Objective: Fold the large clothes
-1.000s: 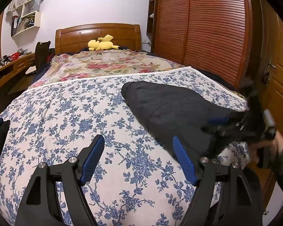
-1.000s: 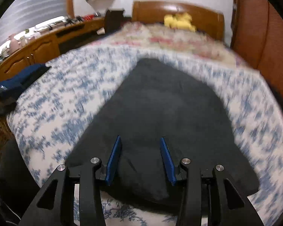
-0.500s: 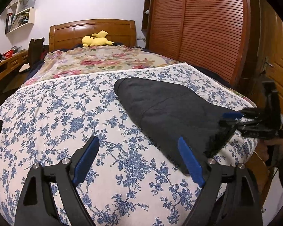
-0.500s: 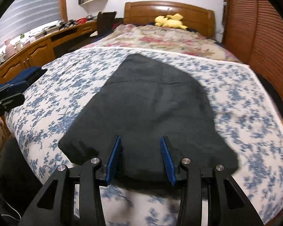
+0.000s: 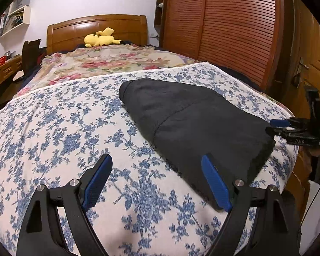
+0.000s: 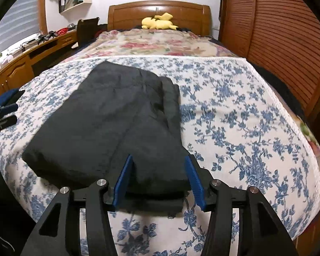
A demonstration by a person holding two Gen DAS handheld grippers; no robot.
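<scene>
Between right gripper (image 6: pixel 159 179) jaws: garment (image 6: pixel 108 119) edge, unpinched

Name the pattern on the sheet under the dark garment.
Blue flowers on white sheet; garment; right wrist view shows it best.

Wide-open left tongs (image 5: pixel 157 183) over floral sheet (image 5: pixel 59 128), beside folded dark garment (image 5: pixel 194 123).
</scene>
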